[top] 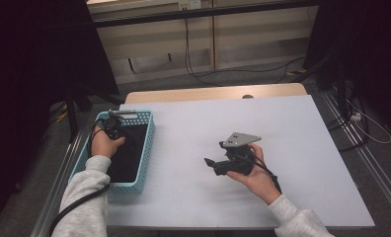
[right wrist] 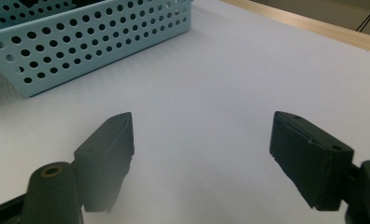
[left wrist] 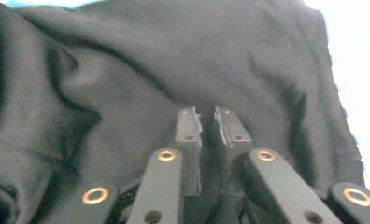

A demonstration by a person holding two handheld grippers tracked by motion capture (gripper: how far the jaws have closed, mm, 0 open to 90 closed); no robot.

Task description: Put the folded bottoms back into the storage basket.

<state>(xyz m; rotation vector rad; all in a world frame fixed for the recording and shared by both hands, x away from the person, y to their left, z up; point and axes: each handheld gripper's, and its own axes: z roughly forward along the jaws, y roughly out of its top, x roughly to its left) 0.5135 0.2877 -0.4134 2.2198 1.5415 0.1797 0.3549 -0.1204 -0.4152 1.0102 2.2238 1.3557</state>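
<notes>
High view: the left gripper (top: 115, 129) is down inside the blue basket (top: 147, 148) at the table's left edge, right over the dark cloth (top: 129, 158) that fills the basket floor. The basket's long axis runs away from the person, and the cloth lies along it, so the cloth sits directly under and ahead of the left jaws. The right gripper (top: 218, 165) rests in the hand near the middle of the white table (top: 292, 143), well apart from the basket, its jaws pointing left toward it. The left hand is plainly the nearer one to the cloth. The basket walls hem in the left gripper on all sides, so any lift probably has to go straight up to clear the rim.

Left gripper view: the jaws stand nearly together with a narrow slit between them, a fold of cloth (left wrist: 127, 84) just beyond the tips. No cloth shows in the slit, so I judge the pads are not pinching it, though the tips are at its surface.

Right gripper view: the jaws stand spread wide with nothing between them, bare table (right wrist: 206, 107) beneath. The basket (right wrist: 80, 51) stands ahead and to the upper left, apart from the jaws, and nothing lies in between
</notes>
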